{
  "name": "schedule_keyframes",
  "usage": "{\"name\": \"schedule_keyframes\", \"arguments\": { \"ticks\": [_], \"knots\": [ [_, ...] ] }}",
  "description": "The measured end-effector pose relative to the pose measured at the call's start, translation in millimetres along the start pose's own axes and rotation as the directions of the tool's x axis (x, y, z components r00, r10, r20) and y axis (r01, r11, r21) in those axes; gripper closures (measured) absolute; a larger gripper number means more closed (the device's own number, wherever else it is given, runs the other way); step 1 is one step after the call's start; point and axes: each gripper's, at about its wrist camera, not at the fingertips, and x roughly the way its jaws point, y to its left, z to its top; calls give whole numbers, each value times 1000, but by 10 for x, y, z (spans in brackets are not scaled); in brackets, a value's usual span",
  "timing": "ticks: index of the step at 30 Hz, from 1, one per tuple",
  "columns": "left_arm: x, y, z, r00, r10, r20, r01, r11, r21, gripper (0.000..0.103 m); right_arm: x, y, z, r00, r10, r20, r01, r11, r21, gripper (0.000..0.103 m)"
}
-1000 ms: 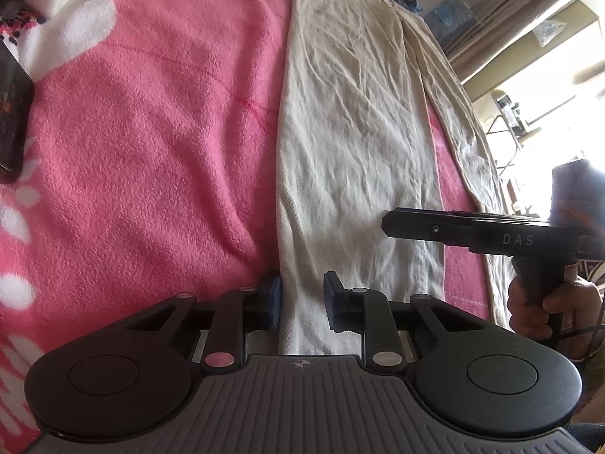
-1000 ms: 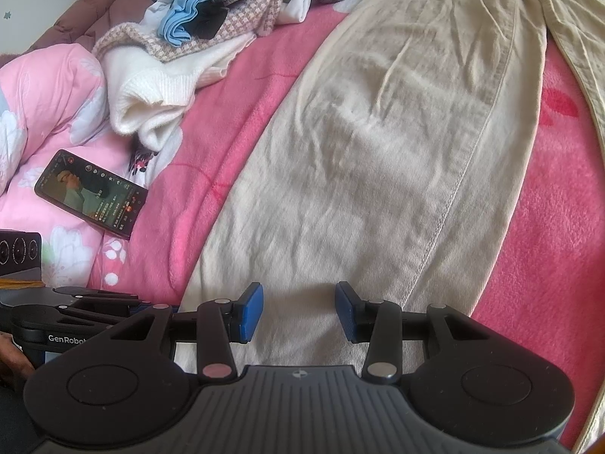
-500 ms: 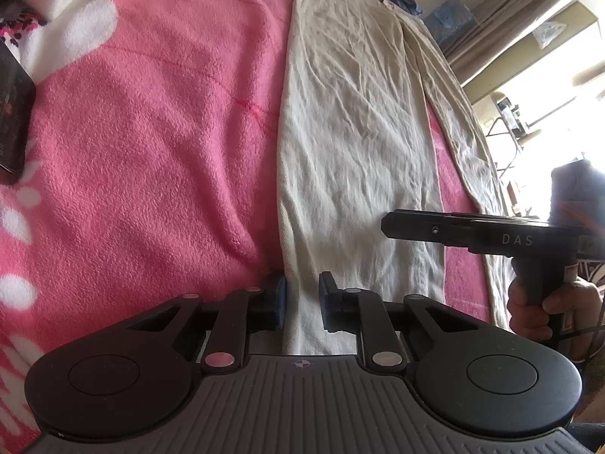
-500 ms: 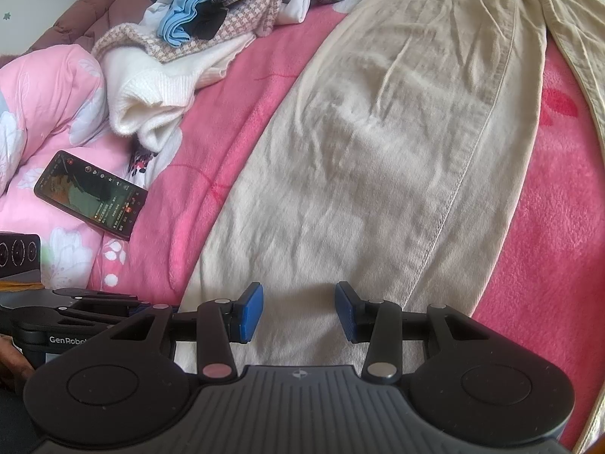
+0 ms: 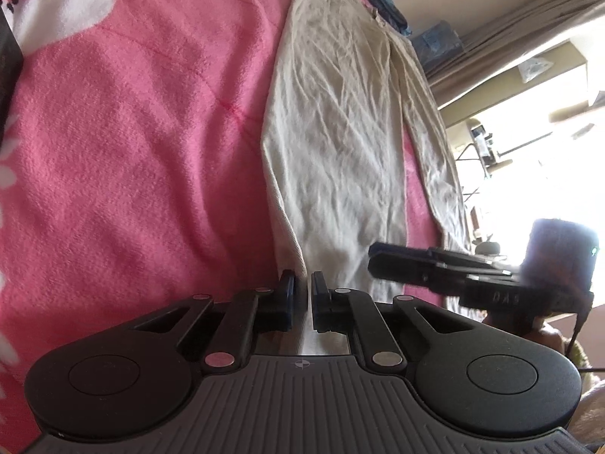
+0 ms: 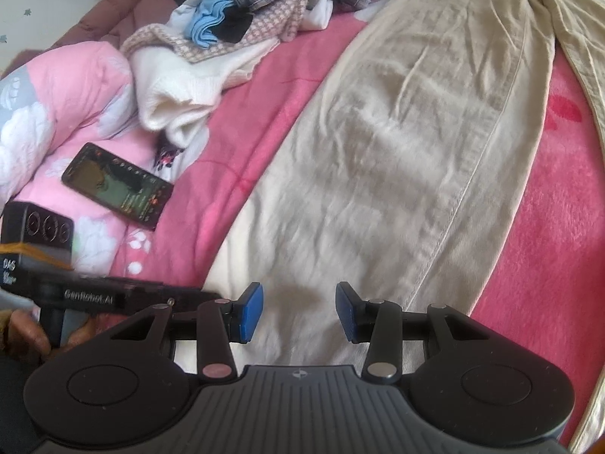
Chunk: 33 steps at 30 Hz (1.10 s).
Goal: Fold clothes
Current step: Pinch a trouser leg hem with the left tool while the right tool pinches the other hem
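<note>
left tool [image 5: 302,295] narrowed onto trousers [image 5: 332,143] hem | right tool [image 6: 298,312] unchanged, open

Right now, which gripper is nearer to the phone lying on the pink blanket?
Left. The left gripper sits just below the phone, at the cream trousers' edge; the right gripper hangs further over the trouser leg.

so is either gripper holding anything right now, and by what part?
Left gripper: jaws nearly shut on the hem edge of the beige trousers, at the leg's left side. Right gripper: jaws wide open over the same leg, holding nothing.
</note>
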Motion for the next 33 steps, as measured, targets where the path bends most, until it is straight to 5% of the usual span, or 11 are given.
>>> {"name": "schedule_keyframes", "arguments": {
  "ticks": [7,14,33],
  "knots": [
    [91,-3,50,998,-61,-11,60,997,-56,96,-54,96,-105,995,97,-16,-97,995,-15,55],
    [158,28,61,996,-87,-25,85,993,-86,96,0,312,-196,979,198,-49,-199,980,-20,40],
    [180,104,72,991,-128,-37,122,984,-129,96,306,423,-202,982,170,-87,-167,985,33,44]
  ]
}}
